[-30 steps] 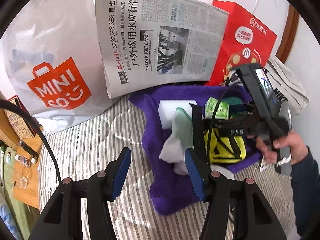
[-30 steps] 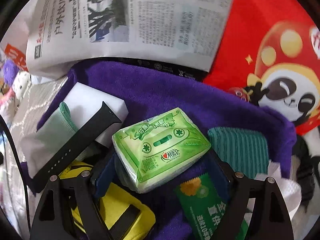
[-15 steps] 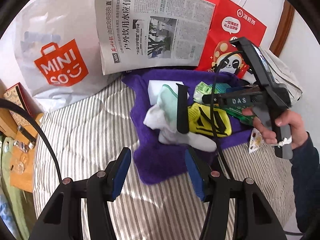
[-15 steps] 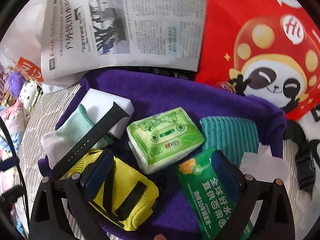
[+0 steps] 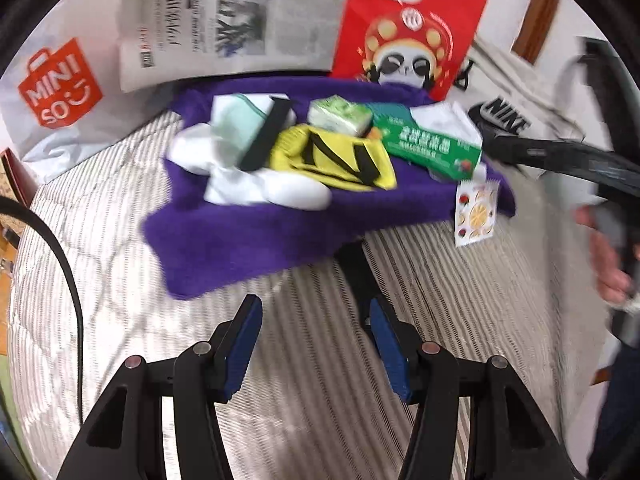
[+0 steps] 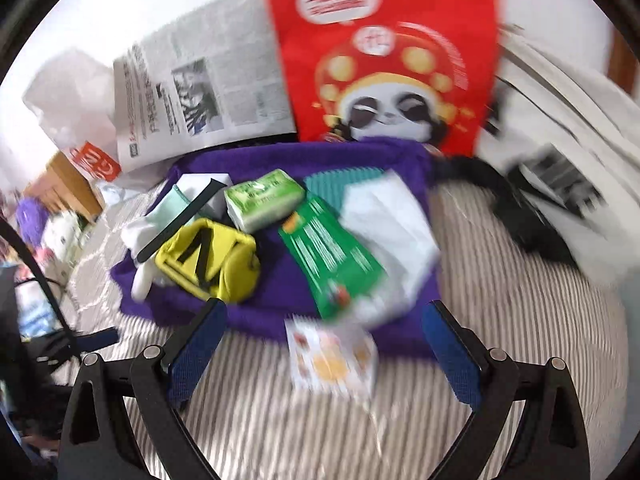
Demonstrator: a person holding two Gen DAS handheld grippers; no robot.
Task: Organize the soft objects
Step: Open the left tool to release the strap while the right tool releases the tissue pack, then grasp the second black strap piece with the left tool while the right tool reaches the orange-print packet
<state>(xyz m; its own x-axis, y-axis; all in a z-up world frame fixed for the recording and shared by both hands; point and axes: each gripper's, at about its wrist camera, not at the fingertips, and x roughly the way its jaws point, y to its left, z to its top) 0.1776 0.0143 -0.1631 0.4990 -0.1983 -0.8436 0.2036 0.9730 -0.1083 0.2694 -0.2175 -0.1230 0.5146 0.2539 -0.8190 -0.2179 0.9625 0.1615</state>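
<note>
A purple towel (image 5: 248, 240) lies on the striped bed with a pile of soft things on it. In the pile are a yellow pouch (image 5: 332, 160), a light green tissue pack (image 6: 262, 200), a green packet (image 6: 332, 256), white socks (image 5: 280, 188), a black strap (image 5: 266, 136) and a teal ribbed cloth (image 6: 328, 184). My left gripper (image 5: 316, 344) is open over bare bedspread, short of the towel's near edge. My right gripper (image 6: 324, 344) is open wide at the towel's front edge. A fruit sticker sheet (image 6: 332, 360) lies on the bed under the gap between its fingers, untouched.
Against the wall behind the towel stand a red panda bag (image 6: 384, 60), a newspaper (image 5: 224, 24) and a white Miniso bag (image 5: 60, 84). A Nike bag (image 5: 508, 116) lies at the right. A black cable (image 5: 60, 248) hangs at the left, and a hand (image 5: 604, 252) is at the right edge.
My right gripper let go of the green tissue pack, which stays on the towel, and drew back up and away. My left gripper also pulled back from the pile toward the bed's near side.
</note>
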